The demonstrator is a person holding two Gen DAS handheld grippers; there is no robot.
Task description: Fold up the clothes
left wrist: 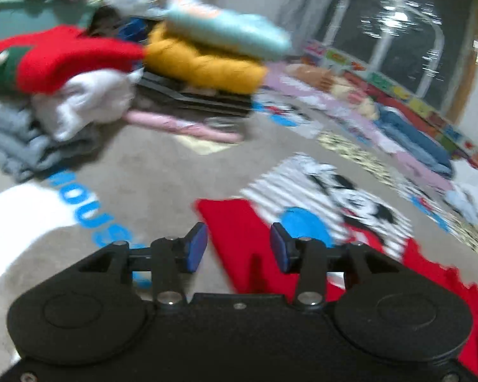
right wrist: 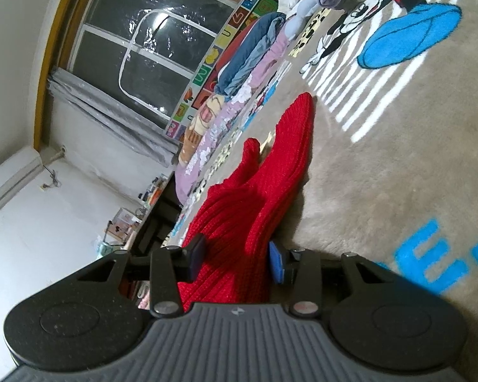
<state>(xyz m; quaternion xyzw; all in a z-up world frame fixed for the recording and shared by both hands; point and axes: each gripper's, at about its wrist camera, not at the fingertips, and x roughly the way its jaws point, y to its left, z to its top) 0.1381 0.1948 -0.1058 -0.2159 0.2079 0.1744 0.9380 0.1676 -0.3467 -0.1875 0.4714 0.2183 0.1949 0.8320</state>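
The left gripper (left wrist: pixel 238 247) points slightly downward, its blue pads (left wrist: pixel 197 248) parted with nothing pinched between them. The right gripper (right wrist: pixel 235 259) is rolled onto its side, jaws clamped on a bunched red knit garment (right wrist: pixel 239 210).

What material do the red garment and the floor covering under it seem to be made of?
Red garment: probably ribbed knit wool or acrylic, matte; parallel ribs show clearly. Carpet: apparently short synthetic pile, soft and fuzzy, with a printed cartoon pattern.
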